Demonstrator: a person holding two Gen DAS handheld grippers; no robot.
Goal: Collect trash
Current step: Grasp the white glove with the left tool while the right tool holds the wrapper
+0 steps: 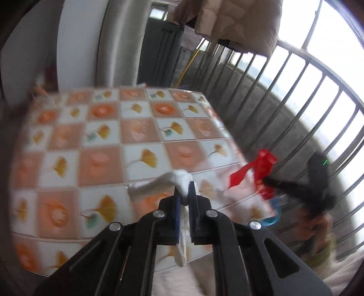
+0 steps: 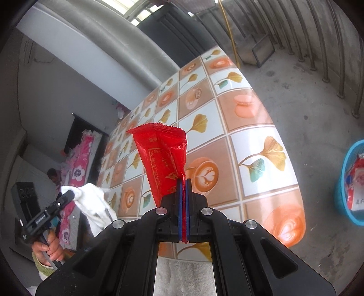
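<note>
Patterned tablecloth (image 2: 248, 127), metal railing (image 1: 302, 75) (quilt (image 1: 238, 20) draped above), yellow pole (image 1: 188, 63).

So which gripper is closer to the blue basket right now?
Right. The right gripper, shut on the red wrapper, is over the table edge nearest the blue basket. The left gripper, shut on the white tissue, is farther along the table.

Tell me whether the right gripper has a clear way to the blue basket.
Probably yes: the right gripper, shut on the red wrapper, has only bare floor between the table edge and the blue basket.
</note>
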